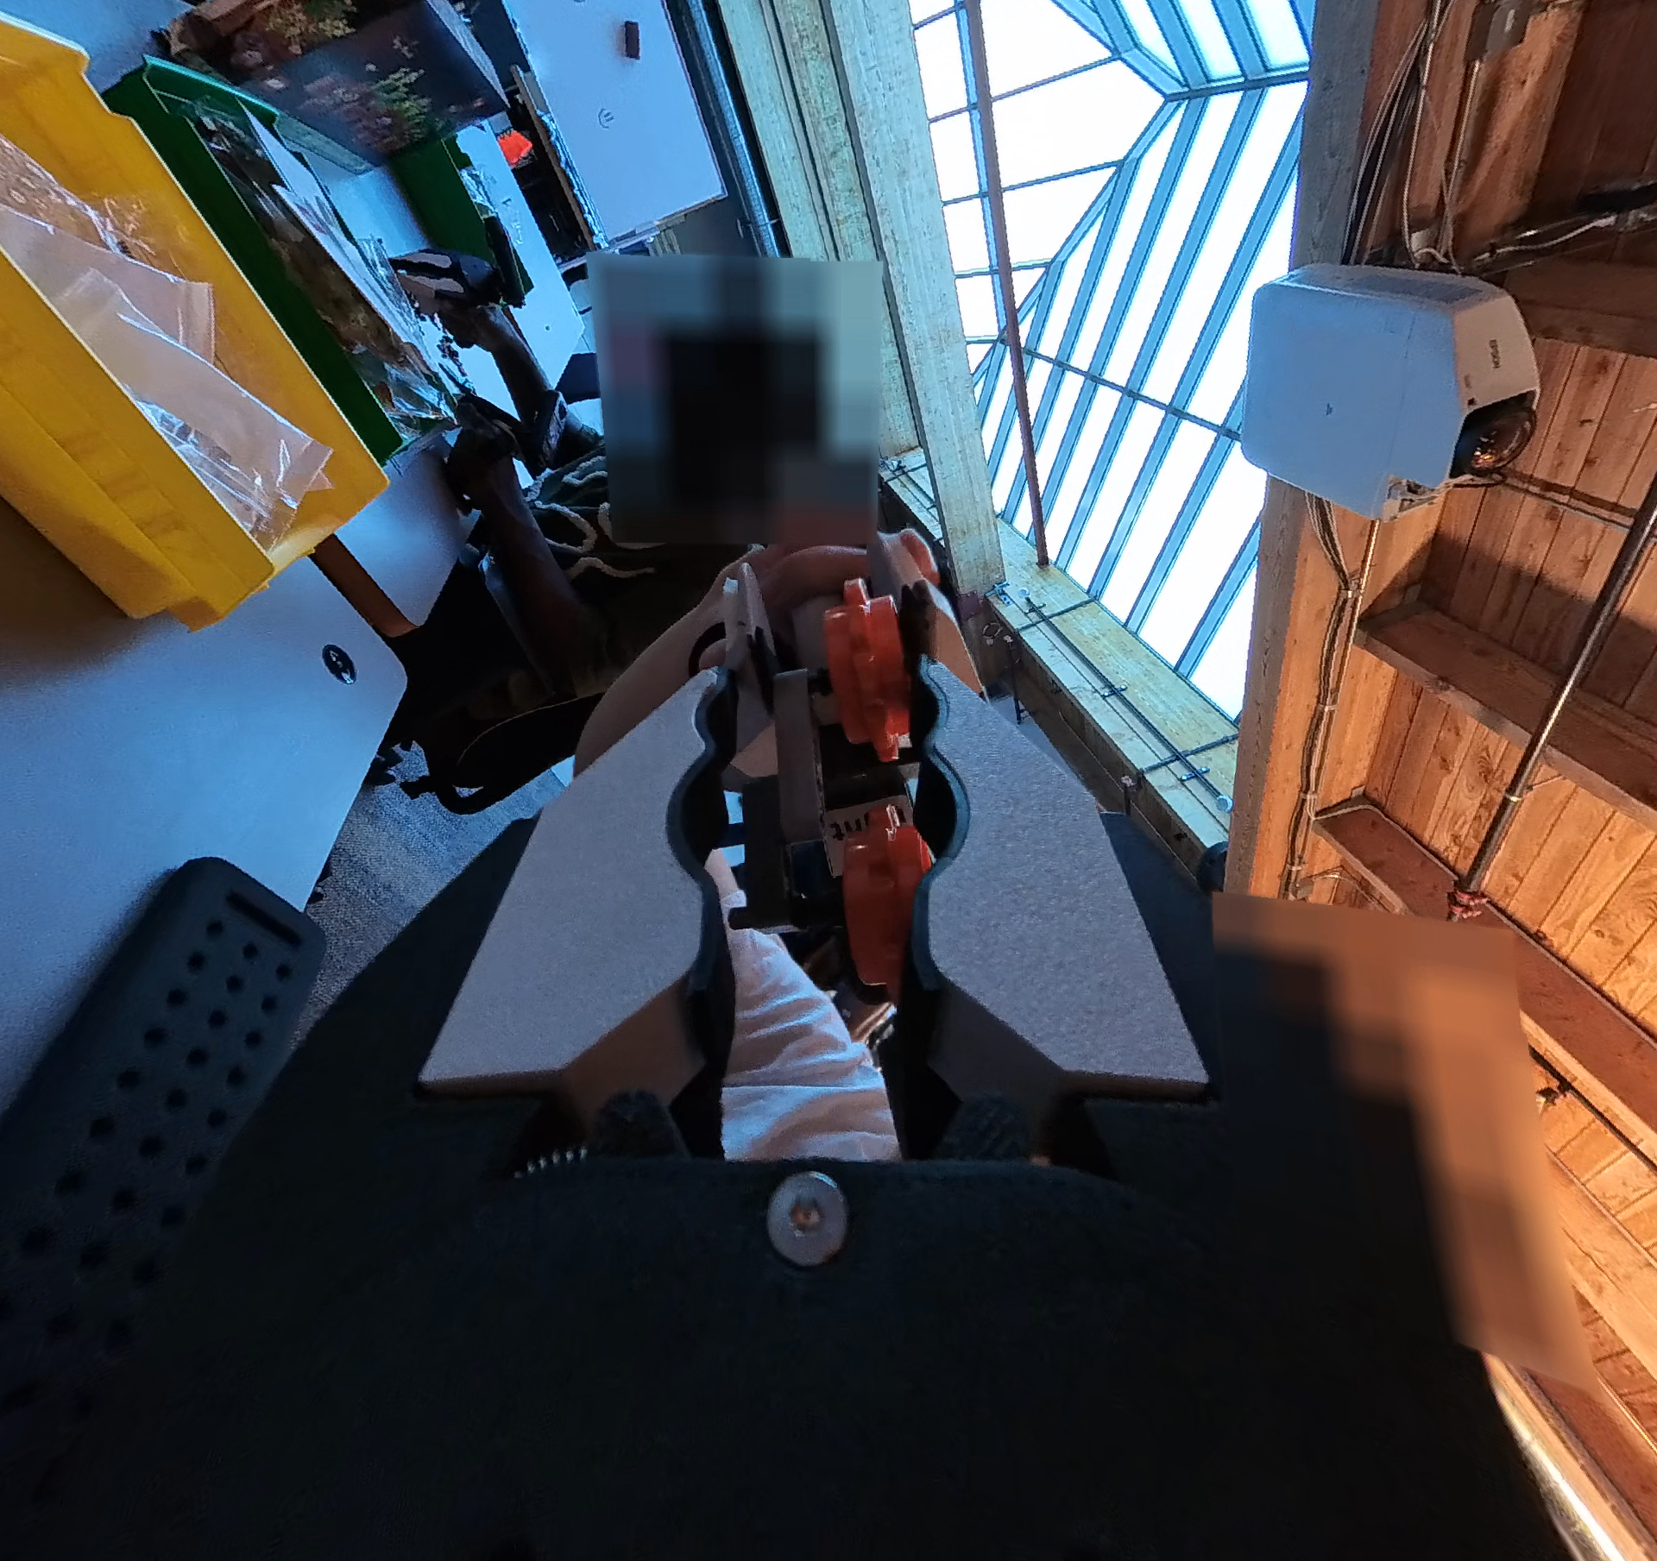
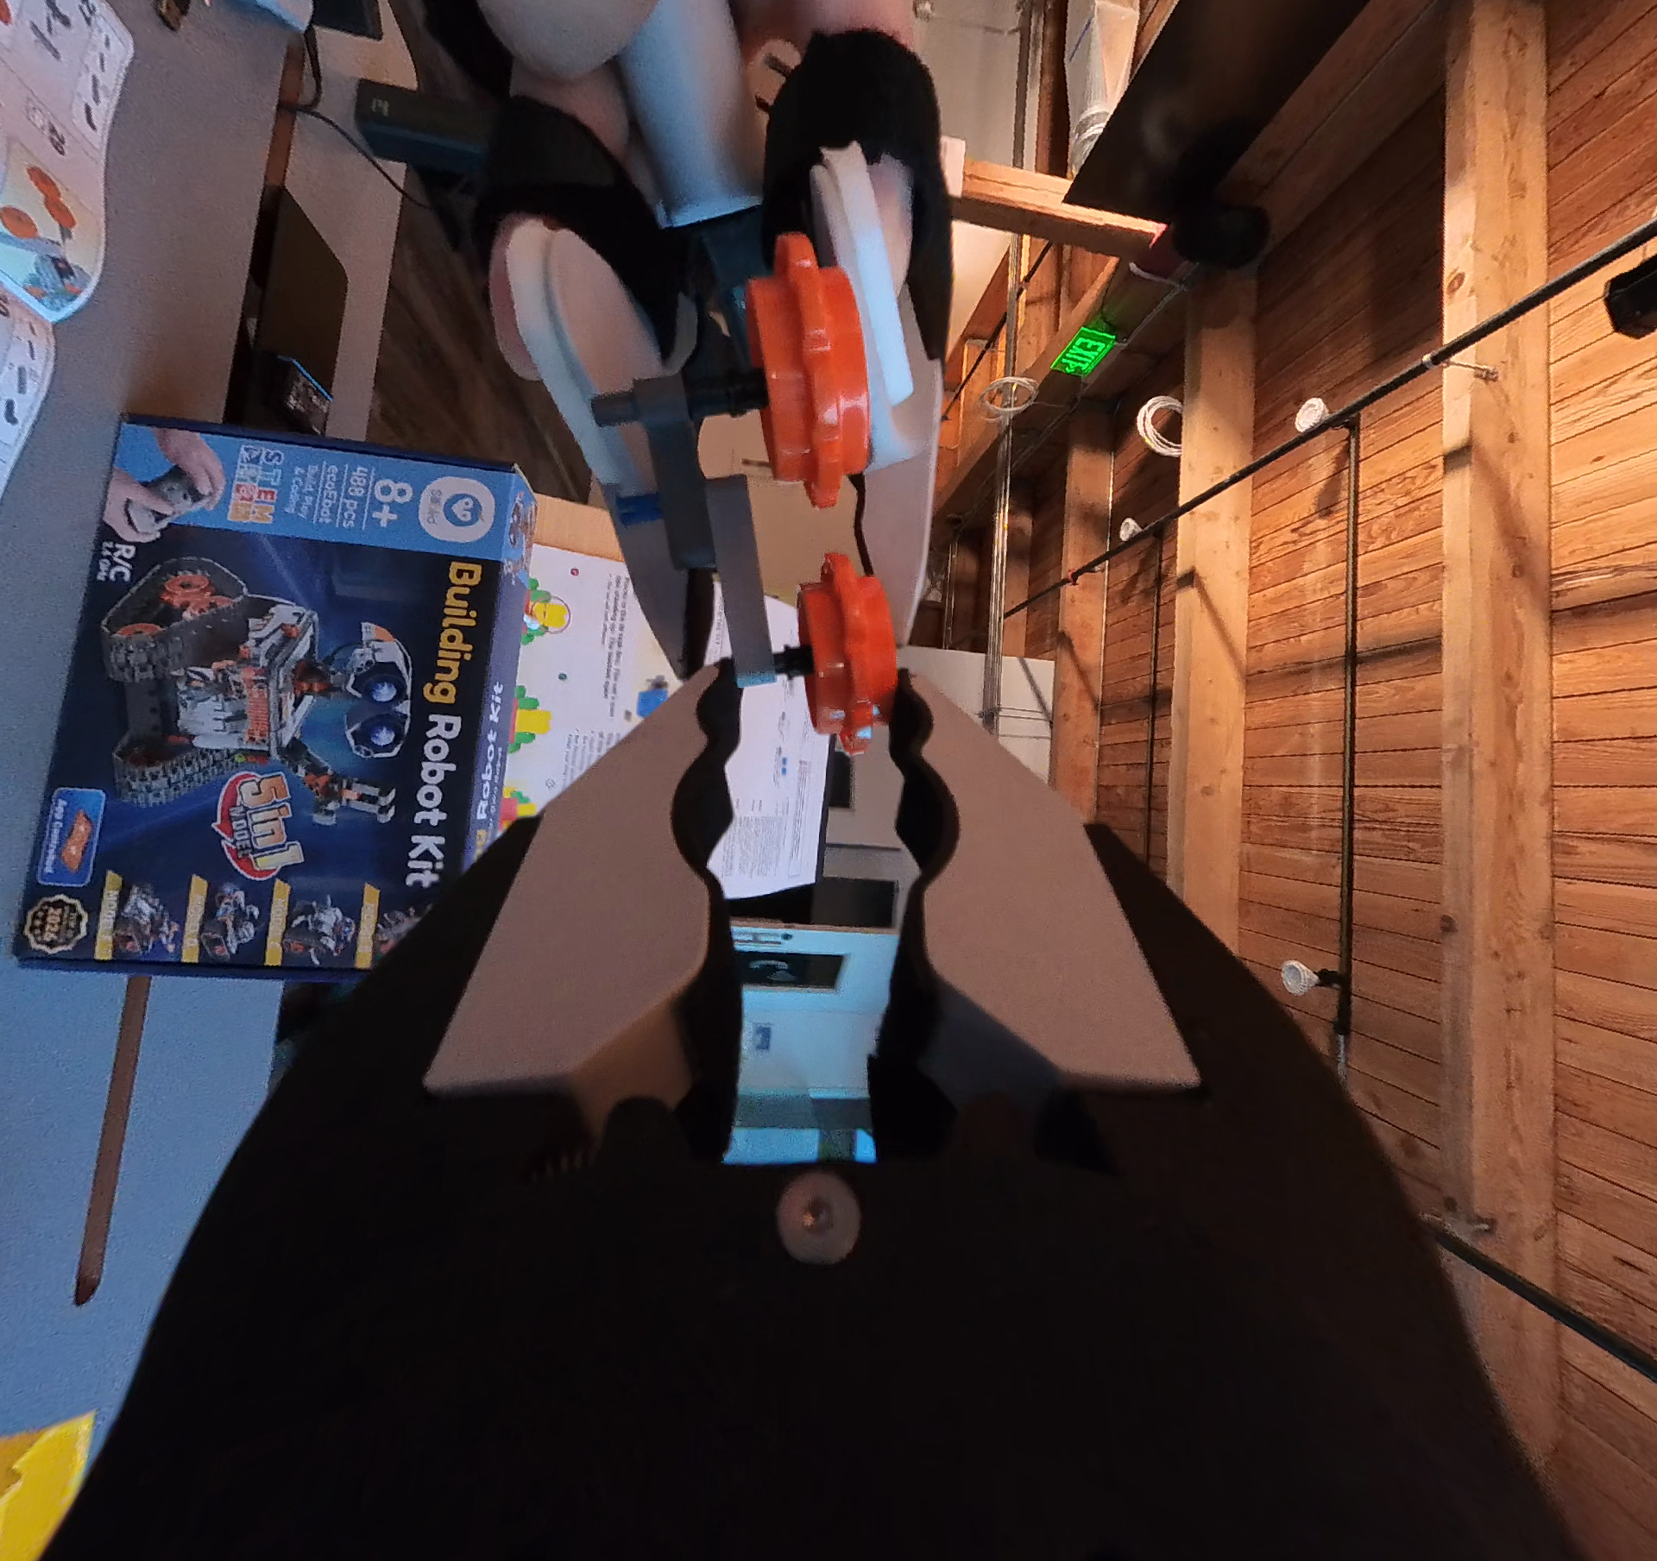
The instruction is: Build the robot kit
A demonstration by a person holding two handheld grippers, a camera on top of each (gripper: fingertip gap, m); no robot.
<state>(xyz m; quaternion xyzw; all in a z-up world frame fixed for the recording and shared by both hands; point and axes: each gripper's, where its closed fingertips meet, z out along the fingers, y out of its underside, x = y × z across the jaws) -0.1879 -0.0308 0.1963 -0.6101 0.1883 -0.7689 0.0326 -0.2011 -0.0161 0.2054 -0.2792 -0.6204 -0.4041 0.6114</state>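
A small assembly of grey beams [image 2: 690, 478] on black axles carries two orange gears [image 1: 865, 675]. It is held in the air between both grippers. My left gripper [image 1: 825, 693] is shut along its length, with one gear [image 1: 883, 881] deep between the wavy black pads. My right gripper [image 2: 816, 680] pinches the end gear [image 2: 847, 648] and a beam end at its fingertips. The other gear [image 2: 807, 352] sits between the left gripper's fingers [image 2: 574, 326] farther off. The right gripper's fingers [image 1: 950, 630] show beyond the assembly in the left wrist view.
A yellow bin [image 1: 134, 442] with clear bags and a green bin [image 1: 269, 200] stand on a white table [image 1: 179, 756]. A person sits behind it. A blue toy kit box [image 2: 269, 693] and printed sheets [image 2: 610, 648] lie on a table. A projector [image 1: 1381, 388] hangs near wooden walls. Left and right tips are no more than a few centimetres apart.
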